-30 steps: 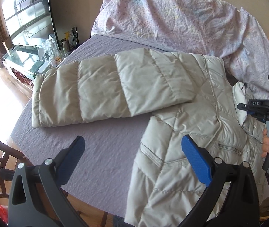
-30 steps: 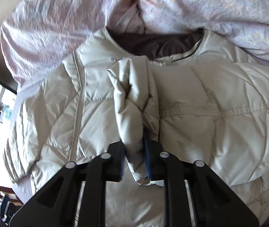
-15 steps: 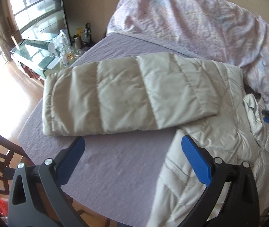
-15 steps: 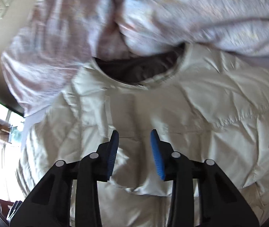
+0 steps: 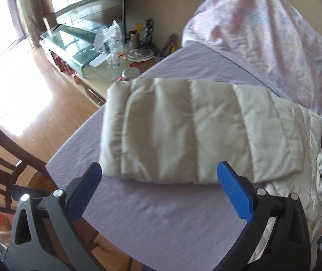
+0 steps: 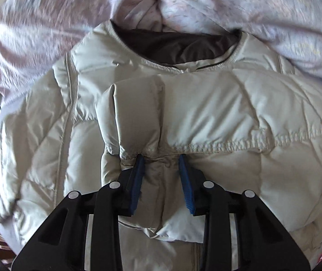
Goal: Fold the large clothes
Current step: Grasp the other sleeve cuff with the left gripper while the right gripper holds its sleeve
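- Task item: the padded jacket point(image 6: 228, 117) lies flat on the table point(image 5: 161, 214), front up. Its collar point(image 6: 174, 45) points to the top of the right wrist frame, against the crumpled quilt point(image 5: 262, 33).
- Right hand-held gripper point(image 6: 161, 158): the gap is narrow and the jaws have just been opening. A ridge of the folded sleeve point(image 6: 133, 113) stands between the pads. I judge that the pads flank this fabric and do not pinch it.
- Reason for this position: the folded sleeve lies across the jacket chest at frame centre. My right hand-held gripper points down into it, probably to seat the fold so that the padding does not spring back.
- Left hand-held gripper point(image 5: 158, 169): the jaws are wide and hold nothing. It hangs above the bare table cloth at the bottom of the left wrist frame.
- Reason for this position: the outstretched sleeve point(image 5: 183, 133) lies directly ahead, across frame centre, with its cuff at the left, near the table edge. Wide jaws suit thick quilted fabric.
- Step in hand, as I judge it: one sleeve is folded in; the other is not yet taken.
- Caution: the cuff lies near the edge above the chair point(image 5: 0, 158). A loose pinch can let it slide off.
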A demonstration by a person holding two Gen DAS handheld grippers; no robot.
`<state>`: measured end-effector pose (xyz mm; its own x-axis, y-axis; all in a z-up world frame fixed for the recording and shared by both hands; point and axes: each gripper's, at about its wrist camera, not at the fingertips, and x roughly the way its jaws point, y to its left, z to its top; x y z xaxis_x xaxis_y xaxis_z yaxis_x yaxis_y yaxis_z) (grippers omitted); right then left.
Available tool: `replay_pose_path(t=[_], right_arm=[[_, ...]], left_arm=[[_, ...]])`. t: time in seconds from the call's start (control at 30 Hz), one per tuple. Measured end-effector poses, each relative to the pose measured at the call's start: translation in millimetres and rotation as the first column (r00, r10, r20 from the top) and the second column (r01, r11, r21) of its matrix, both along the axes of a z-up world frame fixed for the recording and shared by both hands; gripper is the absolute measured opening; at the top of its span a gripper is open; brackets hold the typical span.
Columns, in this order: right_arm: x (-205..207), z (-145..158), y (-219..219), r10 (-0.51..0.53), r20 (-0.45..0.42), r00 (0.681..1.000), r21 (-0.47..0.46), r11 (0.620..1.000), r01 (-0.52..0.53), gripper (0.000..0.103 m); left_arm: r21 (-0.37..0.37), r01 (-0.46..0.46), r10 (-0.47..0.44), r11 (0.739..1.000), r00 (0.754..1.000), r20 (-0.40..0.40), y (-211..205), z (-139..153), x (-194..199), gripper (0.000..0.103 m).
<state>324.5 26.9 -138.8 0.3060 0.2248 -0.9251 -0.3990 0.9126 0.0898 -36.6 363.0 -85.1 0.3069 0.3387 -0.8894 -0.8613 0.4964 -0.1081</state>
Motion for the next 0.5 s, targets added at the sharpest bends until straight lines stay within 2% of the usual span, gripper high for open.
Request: replay_pose_path(t=[0.3,0.5], right_arm=[[0.8,-4.7,10.2,0.009,-0.019,1.0,0.027,1.0,-0.008,0.035],[-1.9,-1.7,2.3,0.007,-0.018,1.0,0.021,1.0,-0.007,0.035]], left_arm=[[-0.104,-0.096,0.101,0.99,0.994,0.048,56.4,-21.7,-27.2,0.101],[-0.155,-0.108,0.12,0.982,0.99,0.067,66.7,-33.6,-29.8,0.101]])
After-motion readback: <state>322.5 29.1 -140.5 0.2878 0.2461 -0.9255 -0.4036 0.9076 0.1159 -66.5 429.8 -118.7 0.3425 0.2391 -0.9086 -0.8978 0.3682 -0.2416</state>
